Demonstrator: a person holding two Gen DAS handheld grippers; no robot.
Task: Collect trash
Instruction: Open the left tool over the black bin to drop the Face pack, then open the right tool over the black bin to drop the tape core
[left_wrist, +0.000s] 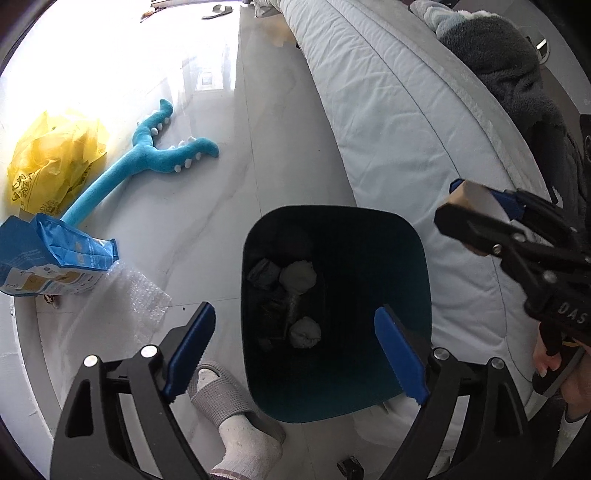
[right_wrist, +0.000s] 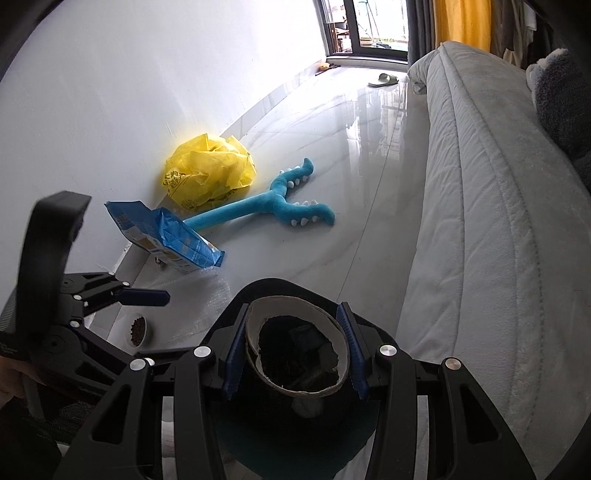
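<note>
Cardboard tube clamped in right claw above bin; left claw spread, empty.

a home, likely a bedroom: a quilted pale mattress runs along a glossy tiled floor, a blue plush toy and a loose slipper lie on it, yellow curtains hang by a glass door, and a small bowl of pet kibble sits by the wall.

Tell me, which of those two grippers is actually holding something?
The right gripper: its blue pads squeeze a torn cardboard tube above the dark bin. The left gripper stands wide open with nothing between its pads.
</note>
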